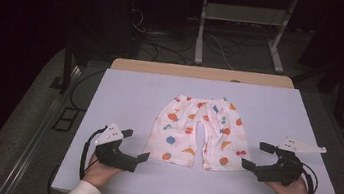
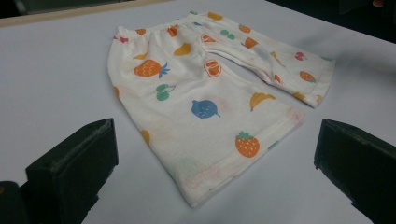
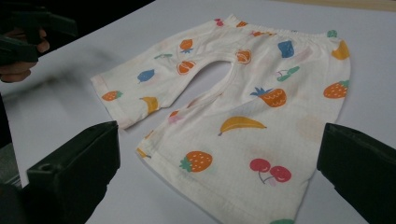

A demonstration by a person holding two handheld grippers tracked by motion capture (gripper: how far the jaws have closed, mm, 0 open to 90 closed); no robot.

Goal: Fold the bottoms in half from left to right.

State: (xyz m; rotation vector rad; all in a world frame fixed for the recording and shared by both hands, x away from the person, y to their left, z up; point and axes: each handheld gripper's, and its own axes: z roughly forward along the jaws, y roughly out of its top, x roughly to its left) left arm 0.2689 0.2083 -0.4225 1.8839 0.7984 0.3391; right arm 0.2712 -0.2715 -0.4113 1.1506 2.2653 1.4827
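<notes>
Seen from above, a person's left hand (image 1: 99,170) at the near left of a white table (image 1: 125,91) holds the left gripper (image 1: 136,145). Its two black jaws are spread wide apart with nothing between them, and they point toward the middle of the table. The lower jaw tip sits just beside the hem of the nearest leg of a pair of small shorts (image 1: 199,131), though it is hard to tell whether it touches.

The shorts lie flat in the middle of the table, waistband away from the person, both legs pointing toward the near edge. They are cream with a print of strawberries, cherries, bananas and other fruit. In the left gripper view, the shorts (image 2: 205,100) lie ahead of the parted jaws, with the nearest leg hem between them.

At the near right, the person's right hand (image 1: 296,191) holds the right gripper (image 1: 256,156), jaws also wide apart and empty, close beside the other leg hem. In the right gripper view, the shorts (image 3: 243,107) spread out ahead, and the other hand (image 3: 21,58) appears at far left.
</notes>
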